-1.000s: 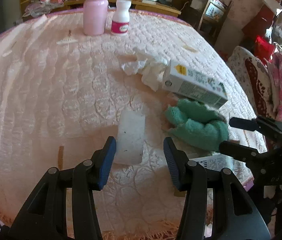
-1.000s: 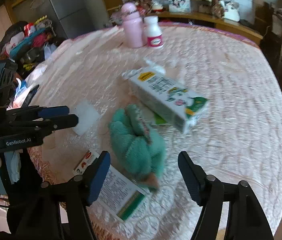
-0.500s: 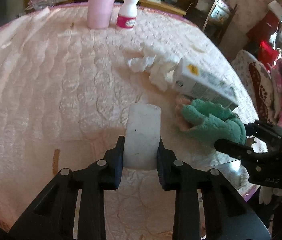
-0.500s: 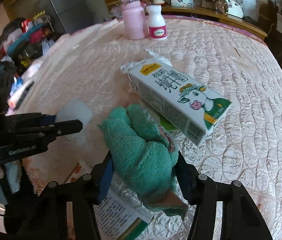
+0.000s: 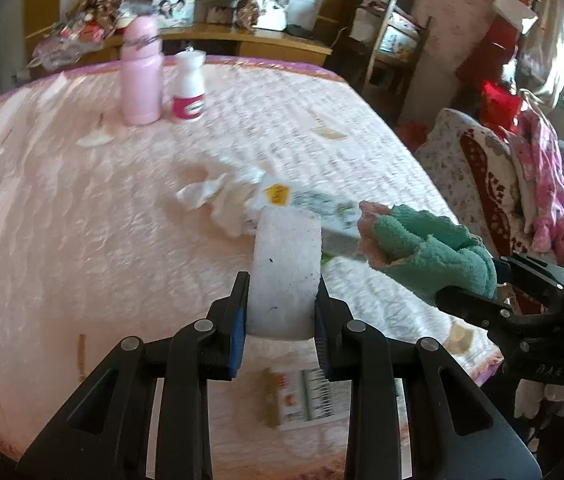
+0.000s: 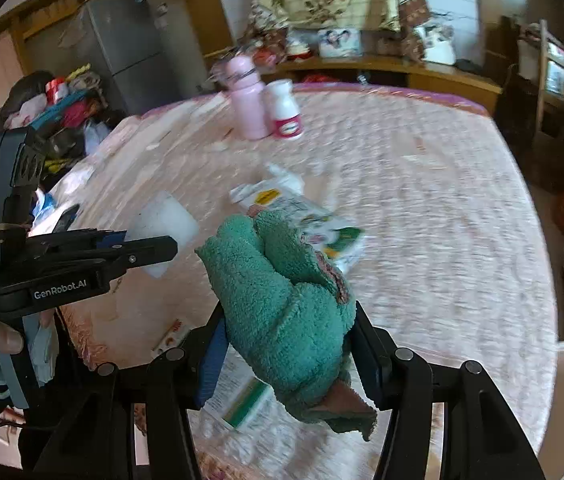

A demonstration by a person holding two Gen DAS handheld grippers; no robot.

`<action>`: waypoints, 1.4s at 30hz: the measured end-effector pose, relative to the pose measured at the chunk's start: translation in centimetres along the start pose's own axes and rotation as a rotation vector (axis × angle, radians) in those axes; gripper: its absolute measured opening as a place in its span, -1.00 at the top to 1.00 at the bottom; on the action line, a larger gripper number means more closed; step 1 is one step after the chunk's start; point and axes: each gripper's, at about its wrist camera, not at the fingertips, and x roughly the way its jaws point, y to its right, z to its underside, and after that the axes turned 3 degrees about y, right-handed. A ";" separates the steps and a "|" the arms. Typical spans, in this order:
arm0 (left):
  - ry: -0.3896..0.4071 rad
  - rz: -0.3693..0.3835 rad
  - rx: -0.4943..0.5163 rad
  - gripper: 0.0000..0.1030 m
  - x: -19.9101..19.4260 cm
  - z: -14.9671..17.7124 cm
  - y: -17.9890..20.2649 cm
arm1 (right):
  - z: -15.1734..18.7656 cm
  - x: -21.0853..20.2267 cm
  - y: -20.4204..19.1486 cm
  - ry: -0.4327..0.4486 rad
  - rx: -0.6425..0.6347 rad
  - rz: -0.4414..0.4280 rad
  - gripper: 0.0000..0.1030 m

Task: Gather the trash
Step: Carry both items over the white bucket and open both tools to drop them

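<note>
- The left gripper [image 5: 282, 312] is clamped on a white foam block [image 5: 285, 268], held clear above the worktop [image 5: 82, 220] near its front edge.
- The right gripper [image 6: 288, 344] is squeezed around a bunched green towel [image 6: 282, 296] with a pinkish lining, also lifted off the surface.
- So two pieces are in hand, but neither is put anywhere yet; I see no bin or bag in either view, so I cannot say where they go.
- Still lying on the quilted pink cover: a milk carton [image 6: 302, 216] on its side in the middle, crumpled white tissue [image 5: 218, 192] just beyond it, and a printed leaflet [image 5: 302, 396] by the near edge.
- A few small scraps sit farther back on the left; they are too blurred to name.
- By my reckoning the job is in its early part, with most of the litter left.
- A pink bottle [image 5: 141, 80] and a white pill bottle [image 5: 189, 86] stand together at the far side, well apart from the litter, and look like keepers.
- Nothing blocks the carton or tissue, though both grippers are full.
</note>
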 end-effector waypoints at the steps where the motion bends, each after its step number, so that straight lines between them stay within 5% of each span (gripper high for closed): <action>1: 0.004 0.009 0.010 0.49 0.1 -0.2 0.8 | 0.1 -0.6 0.5 0.007 0.007 0.011 -0.07; 42: -0.053 0.216 0.340 0.49 6.8 -1.7 25.1 | 8.8 -14.5 19.2 0.102 0.333 0.367 -0.07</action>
